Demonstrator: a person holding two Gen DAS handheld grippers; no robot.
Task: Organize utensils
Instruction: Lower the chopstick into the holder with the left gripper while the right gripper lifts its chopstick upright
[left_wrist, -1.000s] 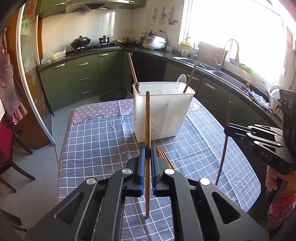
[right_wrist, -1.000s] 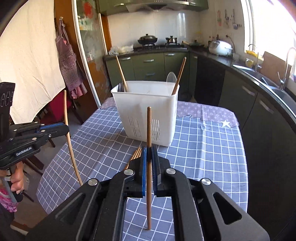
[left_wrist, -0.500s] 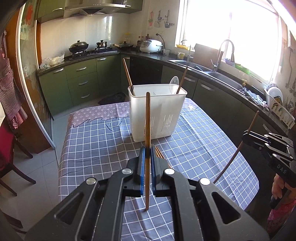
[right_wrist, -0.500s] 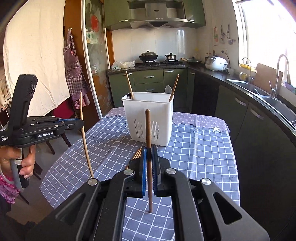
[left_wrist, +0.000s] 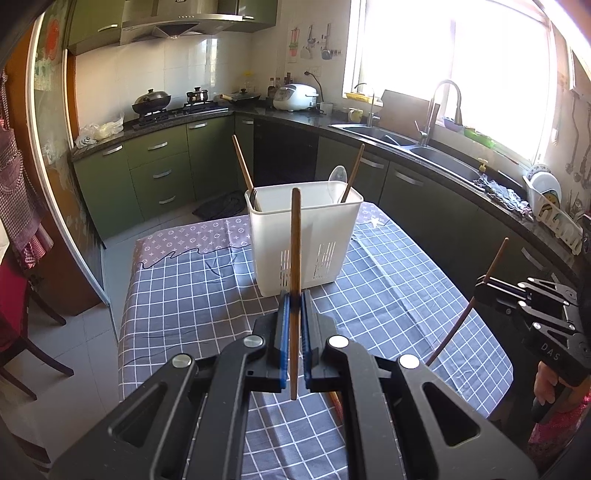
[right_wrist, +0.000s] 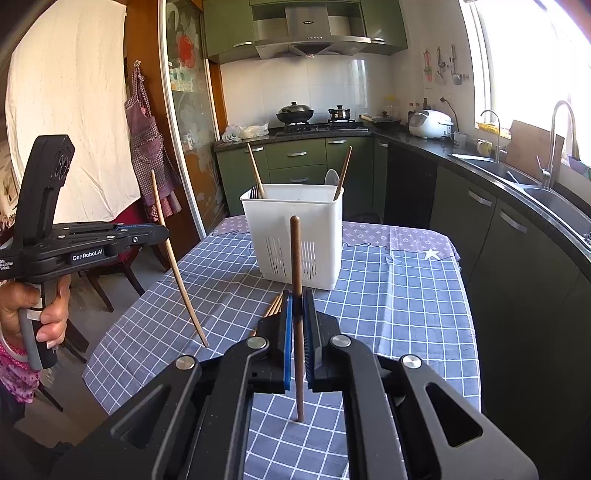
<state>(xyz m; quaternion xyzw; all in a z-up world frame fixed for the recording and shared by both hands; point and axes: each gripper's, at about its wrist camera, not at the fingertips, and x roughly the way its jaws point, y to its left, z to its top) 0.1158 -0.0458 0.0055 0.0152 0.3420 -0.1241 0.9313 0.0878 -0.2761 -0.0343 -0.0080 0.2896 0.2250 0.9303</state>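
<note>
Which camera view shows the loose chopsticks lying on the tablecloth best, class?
The right wrist view: the loose chopsticks lie in plain sight on the tablecloth, just left of the right gripper. In the left wrist view the left gripper hides nearly all of them; only a tip shows.

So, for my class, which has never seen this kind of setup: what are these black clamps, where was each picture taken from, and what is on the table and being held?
No robot here: a person holds a two-finger clamp in each hand, each with a camera looking along its fingers. One picture comes from the left gripper, the other from the right gripper; each also shows the other clamp at its side. Each is shut on one wooden chopstick: the left chopstick, the right chopstick. On the checked tablecloth stands a white utensil basket already holding chopsticks and a spoon. A few loose chopsticks lie near it.
</note>
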